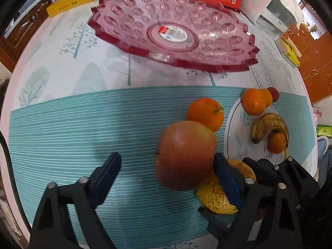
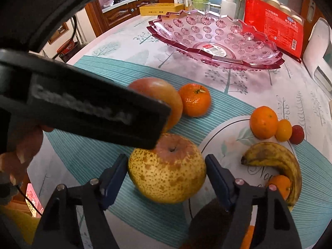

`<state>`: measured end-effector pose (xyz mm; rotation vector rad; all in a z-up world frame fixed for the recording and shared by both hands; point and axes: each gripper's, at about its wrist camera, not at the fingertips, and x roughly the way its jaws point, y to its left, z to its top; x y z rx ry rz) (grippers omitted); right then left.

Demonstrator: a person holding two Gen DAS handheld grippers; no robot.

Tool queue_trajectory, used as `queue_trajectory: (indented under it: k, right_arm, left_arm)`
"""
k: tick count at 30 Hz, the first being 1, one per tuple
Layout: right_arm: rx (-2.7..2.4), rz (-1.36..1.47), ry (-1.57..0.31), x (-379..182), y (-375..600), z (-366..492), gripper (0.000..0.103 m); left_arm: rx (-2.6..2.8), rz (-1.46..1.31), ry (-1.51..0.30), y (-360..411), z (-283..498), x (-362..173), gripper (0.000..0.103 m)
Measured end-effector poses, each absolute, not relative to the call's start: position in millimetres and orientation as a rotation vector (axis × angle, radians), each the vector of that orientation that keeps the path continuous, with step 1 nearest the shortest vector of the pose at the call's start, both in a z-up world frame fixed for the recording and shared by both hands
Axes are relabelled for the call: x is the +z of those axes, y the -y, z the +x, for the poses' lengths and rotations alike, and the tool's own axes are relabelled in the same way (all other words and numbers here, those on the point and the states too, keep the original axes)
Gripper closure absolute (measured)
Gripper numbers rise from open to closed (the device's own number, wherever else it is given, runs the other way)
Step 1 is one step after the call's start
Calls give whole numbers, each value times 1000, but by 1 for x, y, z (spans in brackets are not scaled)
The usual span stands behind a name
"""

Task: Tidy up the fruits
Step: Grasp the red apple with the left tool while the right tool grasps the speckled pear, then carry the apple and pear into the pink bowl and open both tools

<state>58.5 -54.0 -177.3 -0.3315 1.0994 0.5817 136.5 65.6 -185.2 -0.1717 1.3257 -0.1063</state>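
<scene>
Both tongs open — left (image 1: 168, 178) at apple (image 1: 184, 155), right (image 2: 166, 176) around pear (image 2: 166, 178)

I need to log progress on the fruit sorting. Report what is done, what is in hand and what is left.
Done: nothing; the pink fruit bowl holds no fruit.
In hand: the left tongs stand open around the red apple, the right tongs open around the speckled pear; neither is gripped.
Left: every fruit, including the mandarin, the orange and the banana on the tablecloth.
</scene>
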Motion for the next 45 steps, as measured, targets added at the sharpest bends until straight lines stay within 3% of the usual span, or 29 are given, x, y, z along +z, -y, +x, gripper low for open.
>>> queue_trajectory:
  k: [6,18,29,39,45]
  right_arm:
    - [580,-370,-1085,-182,50,56,26]
    - [587,-292,-1088,-169,60,53,28]
    - [562,-247,-980,-85,76,68,28]
    - [454,-238,-813,19,77,141,28]
    - [349,-88,-871,16,89,214,28]
  left_arm:
    - [-183,-216,-1329,-58,135,-191,47]
    - [-85,-155,-1269,-65,113,-167,49]
    - [-75,-84,-1053,-75,109,-61,49]
    - [-43,20,-886,-74,147,4,48]
    - [10,53,-873,-67,184,0,48]
